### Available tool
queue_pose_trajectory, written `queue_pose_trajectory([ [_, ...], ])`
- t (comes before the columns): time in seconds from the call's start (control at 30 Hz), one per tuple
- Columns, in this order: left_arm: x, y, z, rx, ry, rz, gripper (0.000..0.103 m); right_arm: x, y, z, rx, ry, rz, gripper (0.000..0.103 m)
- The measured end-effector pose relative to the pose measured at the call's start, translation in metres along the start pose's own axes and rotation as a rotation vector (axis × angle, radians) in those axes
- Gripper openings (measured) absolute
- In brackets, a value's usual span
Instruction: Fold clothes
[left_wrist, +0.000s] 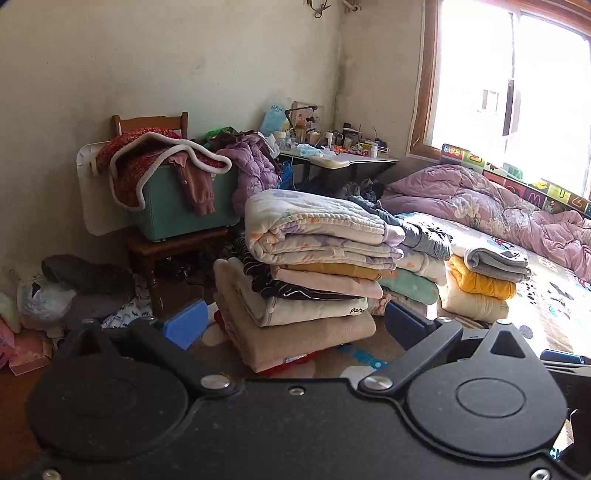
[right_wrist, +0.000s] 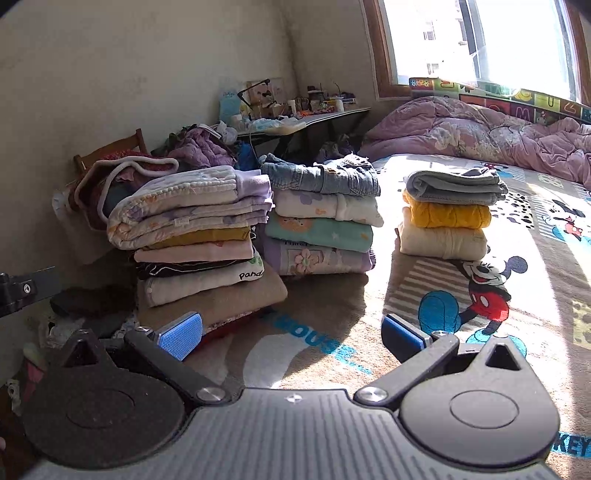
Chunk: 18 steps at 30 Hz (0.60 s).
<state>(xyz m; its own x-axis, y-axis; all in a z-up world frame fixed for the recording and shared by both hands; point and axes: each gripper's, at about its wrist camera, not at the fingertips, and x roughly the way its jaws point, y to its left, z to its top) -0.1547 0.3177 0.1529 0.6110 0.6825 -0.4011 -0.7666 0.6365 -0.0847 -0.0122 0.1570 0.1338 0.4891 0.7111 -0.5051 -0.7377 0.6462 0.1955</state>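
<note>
- Three folded stacks on the bed sheet (right_wrist: 424, 295): tall stack (right_wrist: 195, 236), middle stack (right_wrist: 325, 218) just right of it, short stack (right_wrist: 450, 214) further right.
- Left gripper (left_wrist: 291, 325) and right gripper (right_wrist: 291, 334): jaws wide, nothing held.
- Unfolded clothes on the chair (left_wrist: 162, 166) behind the tall stack probably remain.

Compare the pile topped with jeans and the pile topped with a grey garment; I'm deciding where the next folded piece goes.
The jeans pile holds four pieces and stands right beside the big stack. The grey-topped pile holds three, is lower, and stands apart to the right in sunlight. The jeans lie rumpled on top; the grey garment lies flatter. Both sit on the Mickey blanket, folded.
</note>
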Motion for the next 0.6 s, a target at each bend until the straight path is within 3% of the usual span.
queue_pose_trajectory([
  [0.6,-0.033,-0.002,0.004,0.051,-0.083,0.048,0.103,-0.035,0.023,0.011,-0.022,-0.069,0.064,0.102],
])
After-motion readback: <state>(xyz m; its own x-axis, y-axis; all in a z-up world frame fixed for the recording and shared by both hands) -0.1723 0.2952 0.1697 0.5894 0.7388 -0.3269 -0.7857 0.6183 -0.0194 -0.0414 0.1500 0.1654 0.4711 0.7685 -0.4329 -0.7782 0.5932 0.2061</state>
